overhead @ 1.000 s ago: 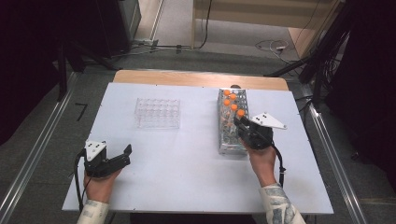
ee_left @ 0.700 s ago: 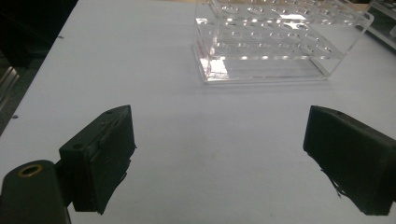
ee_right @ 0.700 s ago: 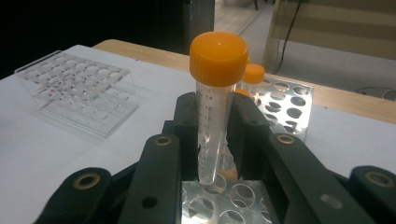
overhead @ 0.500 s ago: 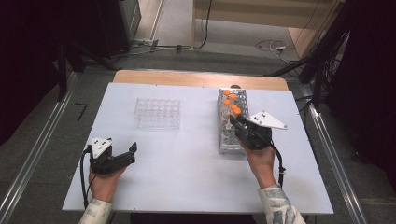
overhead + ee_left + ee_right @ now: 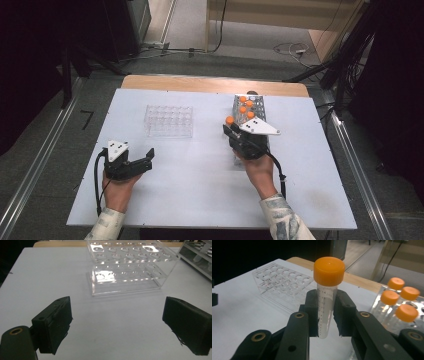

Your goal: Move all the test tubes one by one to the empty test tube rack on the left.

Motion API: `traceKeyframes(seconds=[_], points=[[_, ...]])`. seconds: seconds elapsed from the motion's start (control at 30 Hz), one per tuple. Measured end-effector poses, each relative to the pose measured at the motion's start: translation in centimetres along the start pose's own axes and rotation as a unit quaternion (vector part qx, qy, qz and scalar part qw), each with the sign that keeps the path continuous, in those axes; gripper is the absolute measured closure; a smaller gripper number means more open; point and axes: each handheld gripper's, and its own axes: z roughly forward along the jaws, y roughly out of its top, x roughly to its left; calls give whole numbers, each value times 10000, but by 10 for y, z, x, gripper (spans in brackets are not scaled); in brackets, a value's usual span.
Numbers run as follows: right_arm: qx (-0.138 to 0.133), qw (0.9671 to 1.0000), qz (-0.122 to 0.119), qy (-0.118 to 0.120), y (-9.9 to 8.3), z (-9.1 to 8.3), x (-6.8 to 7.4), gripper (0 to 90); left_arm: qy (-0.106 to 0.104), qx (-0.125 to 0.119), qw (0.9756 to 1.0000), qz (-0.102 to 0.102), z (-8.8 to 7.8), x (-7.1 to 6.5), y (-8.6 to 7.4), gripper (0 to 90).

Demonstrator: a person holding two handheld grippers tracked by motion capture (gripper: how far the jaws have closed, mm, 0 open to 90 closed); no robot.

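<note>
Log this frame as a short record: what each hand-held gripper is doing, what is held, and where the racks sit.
right hand-held gripper: shut on clear plastic tube with orange screw cap, held upright
left hand-held gripper: open, nothing between jaws
source rack: clear, right side of white table, four orange-capped tubes in it
empty clear acrylic rack: table centre-left, no tubes

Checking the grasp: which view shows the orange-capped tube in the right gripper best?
Right gripper view: the tube stands upright, clamped between the right gripper's pads, cap and graduations legible. In the high view only its cap peeks out ahead of the gripper.
</note>
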Motion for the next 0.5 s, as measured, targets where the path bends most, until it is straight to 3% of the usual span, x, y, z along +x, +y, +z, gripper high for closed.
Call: traceKeyframes(seconds=[0.23, 0.4, 0.47, 0.5], points=[[105, 9998, -21, 177, -1, 18, 12, 722, -220, 58, 9997, 62, 9, -10, 11, 99], [209, 9993, -25, 318, -3, 30, 21, 722, -256, -17, 9996, 130, 10, -16, 18, 119], [238, 9991, -60, 334, -3, 35, 25, 722, -324, -56, 9994, 133, 9, -20, 23, 131], [259, 9990, -68, 359, -4, 38, 27, 722, -454, -46, 9988, 173, 8, -24, 28, 143]])
